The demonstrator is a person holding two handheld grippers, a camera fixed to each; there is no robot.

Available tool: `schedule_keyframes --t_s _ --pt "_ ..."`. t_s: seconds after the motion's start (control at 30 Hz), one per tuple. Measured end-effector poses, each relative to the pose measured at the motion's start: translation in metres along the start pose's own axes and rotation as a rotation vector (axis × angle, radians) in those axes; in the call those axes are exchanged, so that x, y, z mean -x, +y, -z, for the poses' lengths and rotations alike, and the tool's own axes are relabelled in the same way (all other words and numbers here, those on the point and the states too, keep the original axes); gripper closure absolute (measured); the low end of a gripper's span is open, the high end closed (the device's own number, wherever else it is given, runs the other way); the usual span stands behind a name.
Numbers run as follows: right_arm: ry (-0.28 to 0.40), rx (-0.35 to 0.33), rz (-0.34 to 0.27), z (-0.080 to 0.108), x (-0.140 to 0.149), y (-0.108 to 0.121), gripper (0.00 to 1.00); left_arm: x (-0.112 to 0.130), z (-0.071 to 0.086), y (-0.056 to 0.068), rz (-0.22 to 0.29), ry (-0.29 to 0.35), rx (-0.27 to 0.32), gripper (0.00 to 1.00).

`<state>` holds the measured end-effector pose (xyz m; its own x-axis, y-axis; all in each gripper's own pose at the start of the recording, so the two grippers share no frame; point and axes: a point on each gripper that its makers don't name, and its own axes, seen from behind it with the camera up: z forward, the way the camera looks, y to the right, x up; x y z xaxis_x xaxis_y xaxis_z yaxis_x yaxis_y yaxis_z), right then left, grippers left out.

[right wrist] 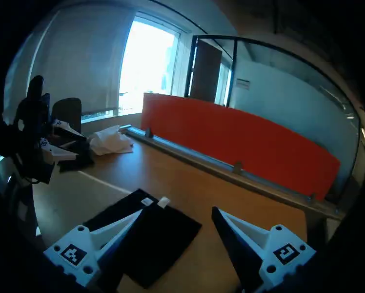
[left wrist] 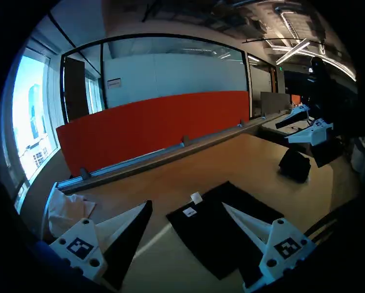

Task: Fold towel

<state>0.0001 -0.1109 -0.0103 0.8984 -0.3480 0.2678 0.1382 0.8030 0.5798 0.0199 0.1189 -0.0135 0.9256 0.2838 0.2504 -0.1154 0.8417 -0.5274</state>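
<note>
Towel [left wrist: 221,229]: black, lying flat on the wooden counter [left wrist: 241,161], white tags [left wrist: 192,205] at its far edge.
My left tongs [left wrist: 186,204]: apart, over the towel.
My right tongs [right wrist: 177,210]: apart, over its far corner.
White cloth [left wrist: 68,212]: crumpled beside the orange divider [left wrist: 153,122].

Left gripper [left wrist: 186,204] and right gripper [right wrist: 177,210], both with jaws wide apart.
Each gripper's two white fingers [left wrist: 253,229], dark on their inner faces, reach forward with the tips well apart and pressing on nothing. In the right gripper view the left gripper sits far off at the left edge, fingers pointing right. It is held by what may be a dark arm [right wrist: 33,105], too dim to be sure.
</note>
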Motion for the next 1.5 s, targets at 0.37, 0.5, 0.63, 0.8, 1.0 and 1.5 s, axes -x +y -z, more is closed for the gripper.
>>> schedule_keyframes --t_s 0.37,0.5,0.63,0.8,1.0,1.5 --pt "-0.055 -0.014 -0.035 -0.016 0.053 -0.014 0.00 0.059 -0.015 0.023 -0.002 -0.080 0.026 0.05" --pt "-0.075 -0.021 -0.039 -0.021 0.073 -0.020 0.00 0.079 -0.021 0.029 -0.008 -0.110 0.035 0.05" --pt "-0.101 -0.028 -0.042 -0.025 0.094 -0.025 0.00 0.099 -0.027 0.035 -0.015 -0.142 0.043 0.05" --pt "-0.133 -0.032 -0.049 -0.030 0.119 -0.030 0.00 0.123 -0.033 0.041 -0.010 -0.181 0.054 0.05" --pt "-0.180 -0.038 -0.051 -0.037 0.149 -0.035 0.00 0.150 -0.036 0.047 0.007 -0.227 0.061 0.05" --pt "-0.309 -0.091 -0.040 -0.042 0.220 -0.059 0.00 0.207 -0.037 0.067 0.021 -0.345 0.110 0.05"
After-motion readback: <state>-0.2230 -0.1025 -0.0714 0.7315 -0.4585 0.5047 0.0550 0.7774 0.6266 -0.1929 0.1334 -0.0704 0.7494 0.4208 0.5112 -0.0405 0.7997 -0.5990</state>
